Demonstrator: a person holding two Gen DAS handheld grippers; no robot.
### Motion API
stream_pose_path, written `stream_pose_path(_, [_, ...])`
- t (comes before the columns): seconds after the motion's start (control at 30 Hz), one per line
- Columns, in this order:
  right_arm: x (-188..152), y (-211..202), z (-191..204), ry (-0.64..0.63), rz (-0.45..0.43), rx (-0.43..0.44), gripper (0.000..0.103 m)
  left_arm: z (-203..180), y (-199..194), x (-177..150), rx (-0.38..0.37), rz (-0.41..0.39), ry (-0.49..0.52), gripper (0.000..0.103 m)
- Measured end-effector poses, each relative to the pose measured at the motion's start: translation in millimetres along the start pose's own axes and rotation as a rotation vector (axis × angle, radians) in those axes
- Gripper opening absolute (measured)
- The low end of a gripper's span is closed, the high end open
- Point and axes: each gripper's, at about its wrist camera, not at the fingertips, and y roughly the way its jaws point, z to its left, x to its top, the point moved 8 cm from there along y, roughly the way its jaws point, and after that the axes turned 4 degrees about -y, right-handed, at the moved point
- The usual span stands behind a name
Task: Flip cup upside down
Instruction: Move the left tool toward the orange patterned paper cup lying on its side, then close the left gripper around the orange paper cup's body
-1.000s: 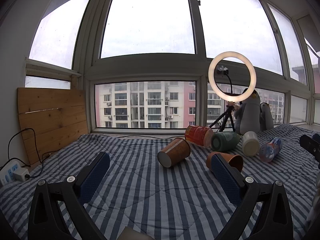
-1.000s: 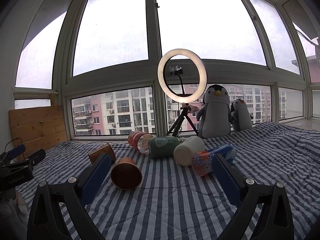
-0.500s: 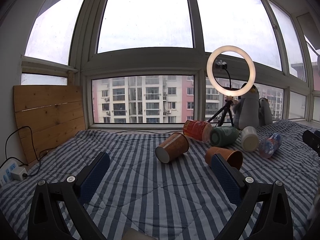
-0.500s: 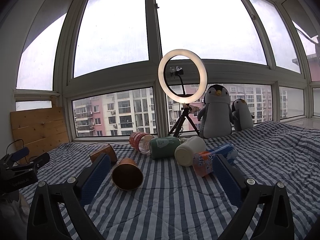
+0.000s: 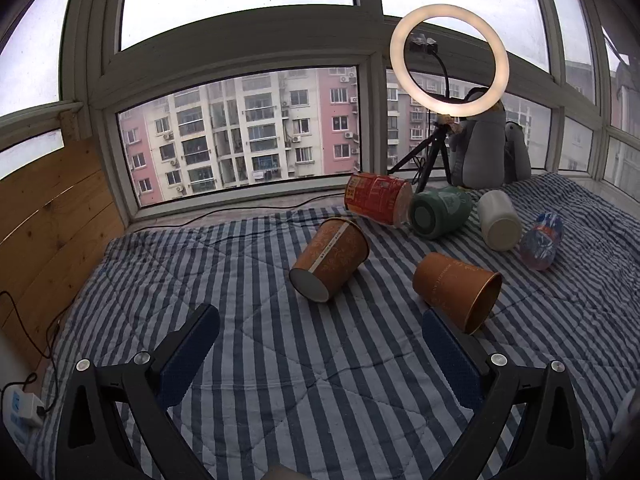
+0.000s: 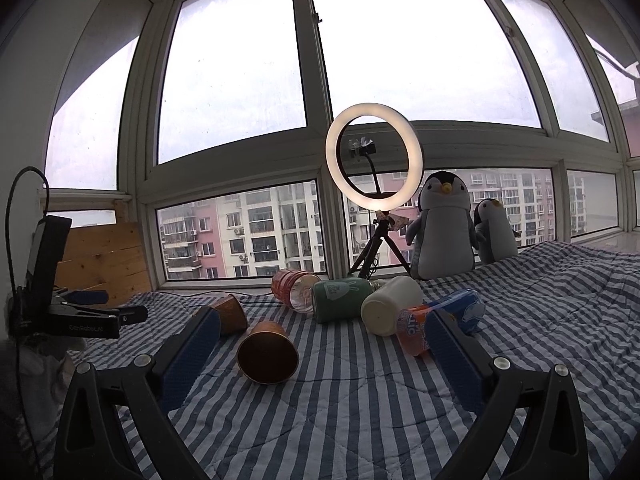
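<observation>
Several cups lie on their sides on a striped blanket (image 5: 280, 380). In the left wrist view a brown patterned paper cup (image 5: 330, 258) lies ahead with its base toward me, and an orange paper cup (image 5: 456, 288) lies to its right, just beyond my right finger. My left gripper (image 5: 320, 344) is open and empty, short of both. In the right wrist view the orange cup (image 6: 267, 352) lies mouth toward me between the fingers of my right gripper (image 6: 320, 344), which is open and empty. The brown cup (image 6: 232, 312) lies behind its left finger.
A red cup (image 5: 378, 199), a green cup (image 5: 440, 212), a white cup (image 5: 499, 220) and a plastic bottle (image 5: 542, 240) lie in a row behind. A ring light on a tripod (image 6: 374, 160) and two plush penguins (image 6: 442, 228) stand by the window. A wooden board (image 5: 48, 216) stands left.
My left gripper has risen and tilted down toward the two paper cups, which now sit lower and larger in its view. The right gripper has tilted slightly; the left gripper now shows larger at its left edge.
</observation>
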Motion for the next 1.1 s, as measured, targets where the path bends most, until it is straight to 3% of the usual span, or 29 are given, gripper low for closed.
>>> stream_pose_path(0.17, [-0.6,0.1,0.0,0.003,0.003,0.013,0.101,15.3,57.3,11.0,-0.075,0.102,-0.064,0.102])
stream_pose_path(0.33, [-2.8,2.9,0.6,0.005,0.022,0.030,0.101,19.1,103.1,18.1,-0.082,0.131,-0.044,0.102])
stream_pose_path(0.47, [-4.2,3.6,1.0,0.007,0.031,0.037,0.101,15.5,135.4,24.1,-0.149,0.177,-0.049,0.102])
stream_pose_path(0.63, [-5.3,6.9,2.2,0.005,0.048,0.046,0.101,7.8,164.8,23.0,-0.139,0.210,-0.011,0.102])
stream_pose_path(0.77, [-6.7,8.8,2.8,0.004,0.061,0.044,0.101,6.3,177.7,19.5,-0.154,0.238,-0.037,0.102])
stream_pose_path(0.83, [-7.2,10.2,2.9,0.004,0.068,0.042,0.101,6.4,179.7,17.8,-0.155,0.241,-0.049,0.098])
stream_pose_path(0.9, [-8.1,11.5,2.8,0.004,0.076,0.041,0.101,5.4,180.2,16.9,-0.159,0.244,-0.051,0.085])
stream_pose_path(1.1, [-7.9,10.6,-0.2,0.018,0.078,0.039,0.101,6.0,175.9,11.4,-0.170,0.256,-0.069,0.065])
